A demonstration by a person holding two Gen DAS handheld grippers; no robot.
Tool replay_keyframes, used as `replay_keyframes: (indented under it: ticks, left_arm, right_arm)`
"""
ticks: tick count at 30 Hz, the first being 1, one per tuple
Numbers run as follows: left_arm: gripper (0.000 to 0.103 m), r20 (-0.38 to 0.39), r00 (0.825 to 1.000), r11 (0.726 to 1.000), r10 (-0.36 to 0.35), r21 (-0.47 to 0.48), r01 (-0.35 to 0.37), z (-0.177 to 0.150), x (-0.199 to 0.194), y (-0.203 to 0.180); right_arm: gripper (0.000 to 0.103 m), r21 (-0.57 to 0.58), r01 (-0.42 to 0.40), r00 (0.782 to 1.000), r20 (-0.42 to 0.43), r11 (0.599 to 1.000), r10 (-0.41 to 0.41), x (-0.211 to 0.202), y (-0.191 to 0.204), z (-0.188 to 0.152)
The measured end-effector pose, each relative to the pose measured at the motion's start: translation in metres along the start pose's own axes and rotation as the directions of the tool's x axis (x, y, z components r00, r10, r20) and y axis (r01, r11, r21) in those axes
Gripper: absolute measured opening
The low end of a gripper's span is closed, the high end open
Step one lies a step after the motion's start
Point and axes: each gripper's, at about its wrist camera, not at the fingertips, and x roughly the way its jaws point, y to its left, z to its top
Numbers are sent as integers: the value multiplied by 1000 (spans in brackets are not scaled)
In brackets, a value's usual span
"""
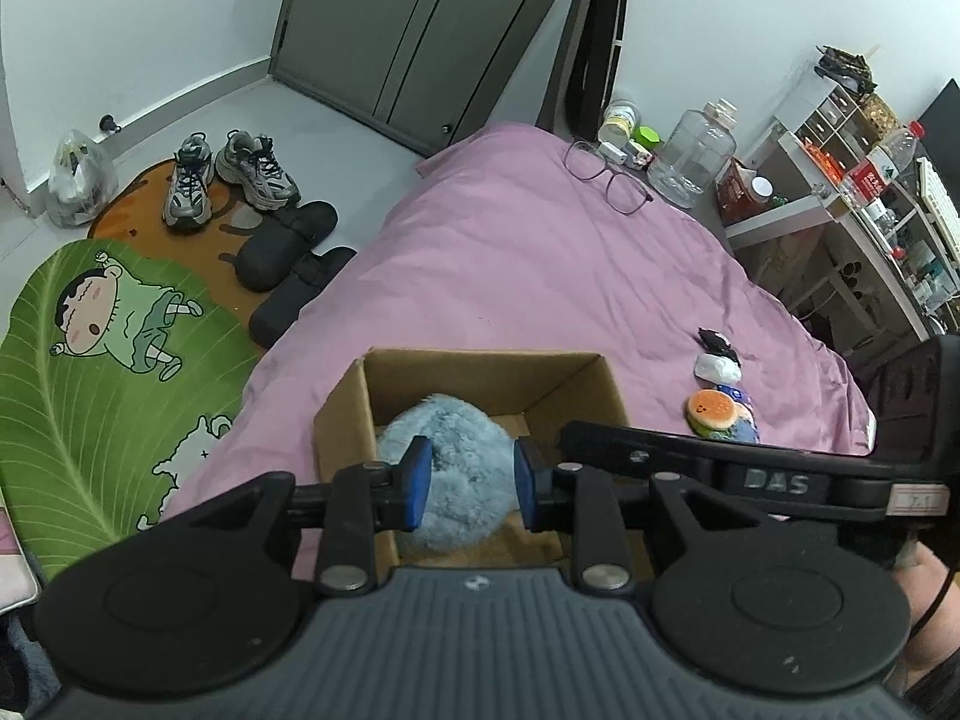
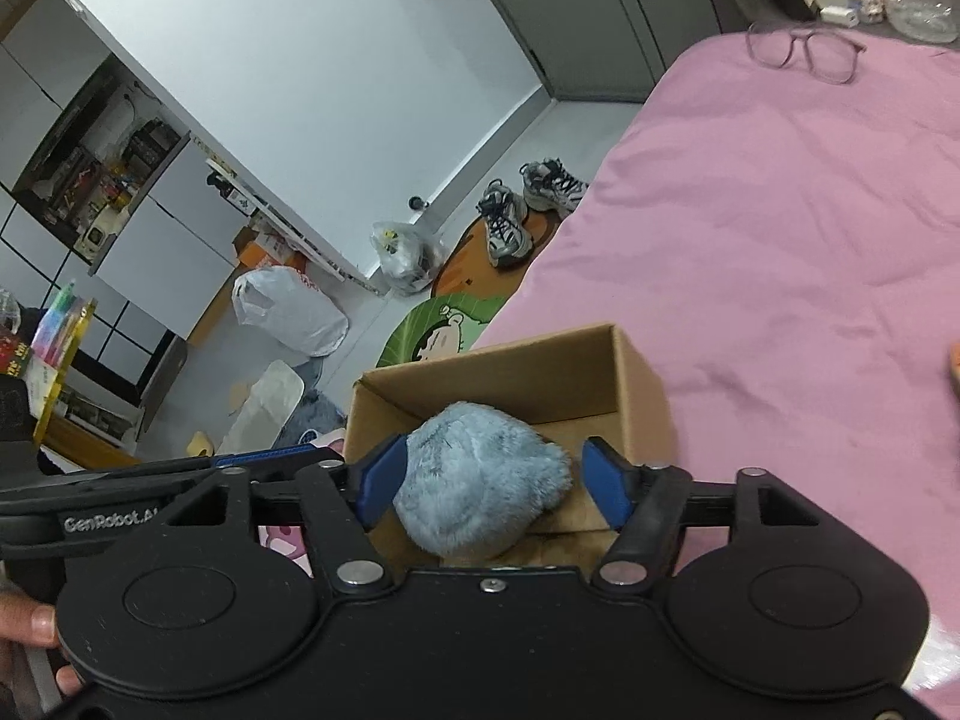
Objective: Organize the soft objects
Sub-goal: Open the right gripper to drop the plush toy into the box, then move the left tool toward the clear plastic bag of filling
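Observation:
A fluffy light-blue plush (image 1: 447, 468) sits in an open cardboard box (image 1: 480, 369) on the pink bed. My left gripper (image 1: 471, 483) is above the box, its blue pads on either side of the plush; whether they press on it I cannot tell. My right gripper (image 2: 495, 489) also straddles the plush (image 2: 480, 480) over the box (image 2: 498, 372), open, with a gap on the right side. A burger-shaped toy (image 1: 712, 411), a white soft toy (image 1: 717, 366) and a small blue item (image 1: 744, 420) lie on the bed right of the box.
Glasses (image 1: 606, 177) lie at the far end of the bed (image 1: 540, 276), near a clear jug (image 1: 693, 159) and small jars. A white shelf (image 1: 840, 204) stands to the right. Sneakers (image 1: 231, 177), black slippers (image 1: 288, 270) and a green cartoon rug (image 1: 90, 360) are on the floor at left.

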Motion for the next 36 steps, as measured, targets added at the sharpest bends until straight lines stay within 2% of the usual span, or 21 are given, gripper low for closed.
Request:
replay_keyframes:
  ticks: [3, 5, 7, 11, 14, 17, 22, 29, 33, 36]
  left_arm:
    - [33, -5, 1000, 1000, 13, -5, -13, -1, -7, -8]
    - [41, -5, 1000, 1000, 24, 3, -24, -2, -15, -16]
    - [53, 0, 1000, 1000, 30, 3, -30, -4, -22, -23]
    - [64, 9, 999, 999, 52, 16, -52, -9, -36, -40]
    - [77, 37, 997, 997, 66, 38, -67, -15, -49, -54]
    - [84, 50, 997, 997, 60, 35, -62, -22, -63, -66]
    - [102, 82, 995, 996, 65, 51, -69, -34, -88, -80]
    - [103, 101, 994, 997, 33, 64, -39, -58, -127, -97]
    - [103, 124, 990, 991, 67, 110, -81, -69, -150, -114]
    - [103, 133, 990, 990, 55, 125, -72, -76, -165, -127]
  right_arm:
    - [74, -16, 4, 1000, 5, 1000, -4, -14, 1, 0]
    - [79, -30, 11, 1000, 16, 999, -10, -25, 3, -1]
    - [83, -31, 14, 1000, 26, 999, -13, -37, 3, -3]
    - [92, -42, 18, 999, 43, 999, -17, -61, 3, -7]
    - [98, -66, 39, 998, 60, 997, -35, -79, 3, -12]
    - [100, -70, 47, 996, 76, 996, -41, -97, 1, -19]
    - [103, -129, 89, 991, 107, 988, -75, -128, 3, -33]
    - [103, -130, 80, 984, 167, 988, -57, -176, 2, -50]
    - [103, -103, 76, 978, 203, 992, -54, -201, -4, -59]
    - [103, -93, 112, 973, 214, 989, -90, -212, -6, -66]
